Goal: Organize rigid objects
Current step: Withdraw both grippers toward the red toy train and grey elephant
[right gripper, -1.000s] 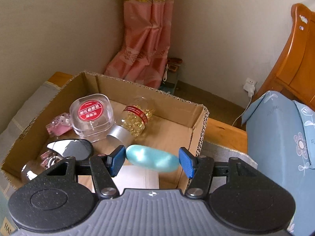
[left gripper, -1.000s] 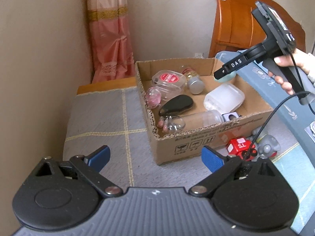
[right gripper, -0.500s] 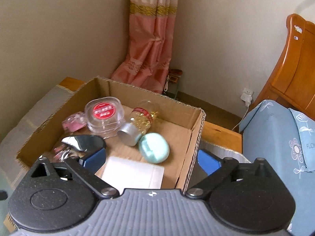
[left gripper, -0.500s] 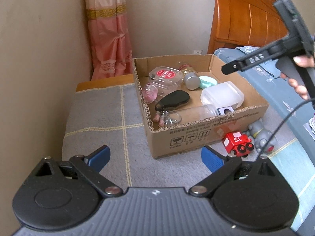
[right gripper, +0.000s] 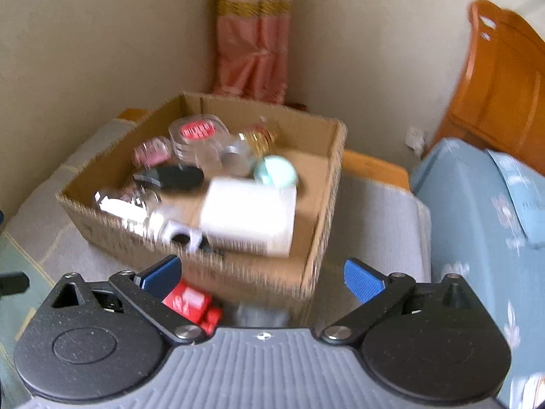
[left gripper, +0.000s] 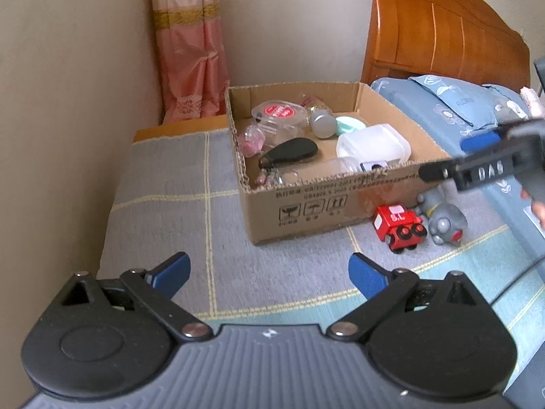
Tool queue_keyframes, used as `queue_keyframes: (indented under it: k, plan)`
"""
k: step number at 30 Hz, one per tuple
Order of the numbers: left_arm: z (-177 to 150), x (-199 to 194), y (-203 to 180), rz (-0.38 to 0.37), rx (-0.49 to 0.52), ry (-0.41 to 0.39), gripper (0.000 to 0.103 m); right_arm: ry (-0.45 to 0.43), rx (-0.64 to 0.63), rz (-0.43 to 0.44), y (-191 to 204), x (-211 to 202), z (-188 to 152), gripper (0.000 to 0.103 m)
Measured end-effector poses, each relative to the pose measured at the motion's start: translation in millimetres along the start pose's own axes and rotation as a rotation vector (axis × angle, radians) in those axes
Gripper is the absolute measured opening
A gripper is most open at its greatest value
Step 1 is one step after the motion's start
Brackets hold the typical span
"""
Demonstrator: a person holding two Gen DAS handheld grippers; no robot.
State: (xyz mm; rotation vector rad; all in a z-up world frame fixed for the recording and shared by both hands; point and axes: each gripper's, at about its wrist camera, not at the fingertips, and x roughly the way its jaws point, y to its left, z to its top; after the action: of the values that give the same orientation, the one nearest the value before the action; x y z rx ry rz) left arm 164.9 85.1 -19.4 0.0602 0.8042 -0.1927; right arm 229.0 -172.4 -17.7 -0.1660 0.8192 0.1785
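Right gripper (right gripper: 261, 274) just opened, jaws spread wide, nothing held, above red toy train (right gripper: 191, 306); left gripper (left gripper: 269, 271) wide, empty; mint-green oval case (right gripper: 275, 171) lying inside brown cardboard box (right gripper: 327, 184)

Beige walls (left gripper: 85, 68) meet at a corner; pink curtain (left gripper: 190, 51); orange wooden headboard (left gripper: 442, 34); daylight.

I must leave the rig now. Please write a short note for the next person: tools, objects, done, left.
Left tool: open, empty, over the grey mat.
Right tool: open, empty; its jaws just opened.
Done: mint case, white container and other small items lie in the cardboard box.
Left: red toy train and grey toy figure on the mat beside the box.
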Motion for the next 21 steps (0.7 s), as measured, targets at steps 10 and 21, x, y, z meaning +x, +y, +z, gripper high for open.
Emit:
queue_keyframes:
  k: [10, 21]
  plan:
    - [-7.3, -27.1, -11.7, 0.004, 0.003, 0.031, 0.099, 0.007, 0.12, 0.01, 9.3, 4.0, -47.1, 0.103]
    - [-14.4, -26.5, -28.4, 0.011, 0.008, -0.006, 0.099, 0.01, 0.197, 0.006, -2.8, 20.4, -65.1, 0.103]
